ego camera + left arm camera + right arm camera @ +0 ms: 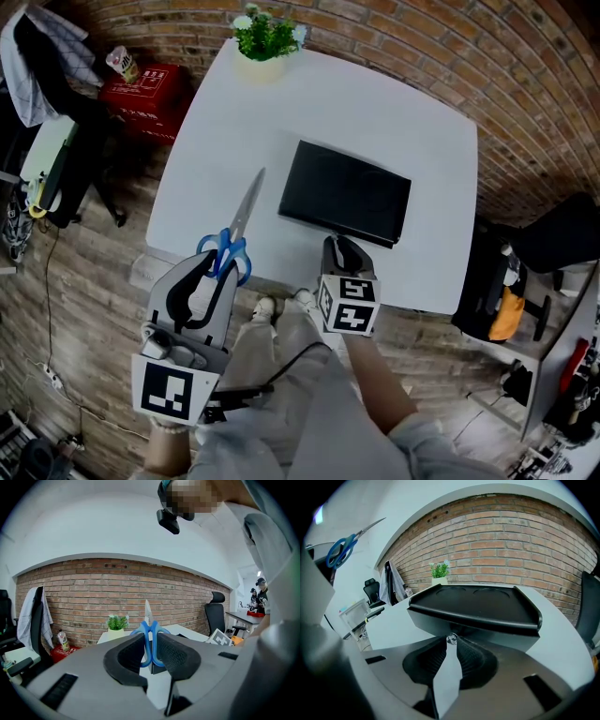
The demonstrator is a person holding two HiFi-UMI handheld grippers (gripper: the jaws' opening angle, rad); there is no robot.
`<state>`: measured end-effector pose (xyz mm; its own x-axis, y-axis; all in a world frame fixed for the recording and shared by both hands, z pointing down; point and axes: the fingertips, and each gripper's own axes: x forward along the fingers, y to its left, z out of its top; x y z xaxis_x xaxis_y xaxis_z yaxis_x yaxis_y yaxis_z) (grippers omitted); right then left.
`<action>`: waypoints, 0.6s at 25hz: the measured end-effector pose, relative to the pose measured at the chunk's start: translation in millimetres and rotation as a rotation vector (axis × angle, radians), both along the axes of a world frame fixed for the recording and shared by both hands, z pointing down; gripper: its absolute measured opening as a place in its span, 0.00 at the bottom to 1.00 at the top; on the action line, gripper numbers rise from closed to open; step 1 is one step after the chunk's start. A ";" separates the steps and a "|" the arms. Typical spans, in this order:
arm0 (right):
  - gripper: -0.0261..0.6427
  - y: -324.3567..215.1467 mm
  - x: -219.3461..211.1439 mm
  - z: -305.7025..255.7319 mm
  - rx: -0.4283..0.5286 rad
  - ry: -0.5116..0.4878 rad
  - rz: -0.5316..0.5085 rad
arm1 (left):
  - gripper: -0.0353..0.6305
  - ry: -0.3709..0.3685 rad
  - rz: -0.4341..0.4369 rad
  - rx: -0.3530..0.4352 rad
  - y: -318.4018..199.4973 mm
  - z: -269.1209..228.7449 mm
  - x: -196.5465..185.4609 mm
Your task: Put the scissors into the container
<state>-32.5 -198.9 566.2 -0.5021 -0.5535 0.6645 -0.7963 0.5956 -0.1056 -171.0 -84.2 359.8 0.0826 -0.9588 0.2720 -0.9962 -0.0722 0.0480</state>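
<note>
At the far left, beside the white table (375, 112), a red box (145, 89) is seen on the wooden floor. The left gripper (217, 267) is held at the table's near left corner, and its jaws are closed on the blue handles of the scissors (241, 217). The scissors are gripped clear of the tabletop, with the closed blades pointed away from the person, toward the brick wall. Further back, a small potted plant (264, 37) is set at the table's far edge.

The black container (345, 192) is placed flat near the middle of the table, to the right of the scissors and apart from them. It is shallow, with a raised rim. The right gripper (339, 246) is pressed against the container's near edge. Its jaws are drawn narrow, almost together, and a small shiny piece under the rim is pinched between the tips — what that piece is cannot be made out.
</note>
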 end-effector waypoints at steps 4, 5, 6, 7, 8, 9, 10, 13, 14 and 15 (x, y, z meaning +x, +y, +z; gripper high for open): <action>0.17 8.1 0.9 -0.7 -0.006 -0.002 0.005 | 0.20 0.002 0.013 0.006 2.6 -1.3 0.9; 0.17 10.5 1.1 -0.6 -0.008 -0.002 0.006 | 0.20 0.003 0.017 0.007 3.1 -1.5 1.2; 0.17 13.1 1.3 -0.1 -0.009 -0.001 0.007 | 0.20 0.003 0.021 0.008 3.4 -1.4 1.3; 0.17 15.9 1.3 0.4 -0.011 -0.001 0.007 | 0.20 0.004 0.024 0.008 3.9 -1.1 1.2; 0.17 19.0 1.3 0.9 -0.014 -0.001 0.007 | 0.20 0.003 0.028 0.007 4.4 -0.9 1.1; 0.17 22.1 1.3 1.1 -0.017 -0.001 0.006 | 0.20 0.001 0.033 0.006 5.1 -0.9 1.1; 0.17 25.3 1.7 0.9 -0.021 -0.002 0.005 | 0.20 0.000 0.038 0.006 5.9 -1.2 1.4; 0.17 35.7 3.1 0.0 -0.031 -0.002 0.002 | 0.20 -0.001 0.051 0.010 8.4 -3.3 2.4; 0.17 39.3 3.3 0.2 -0.033 0.000 0.000 | 0.20 -0.001 0.055 0.012 9.2 -3.6 2.4; 0.17 43.0 3.5 0.5 -0.036 0.001 -0.001 | 0.20 -0.001 0.060 0.013 10.2 -3.6 2.4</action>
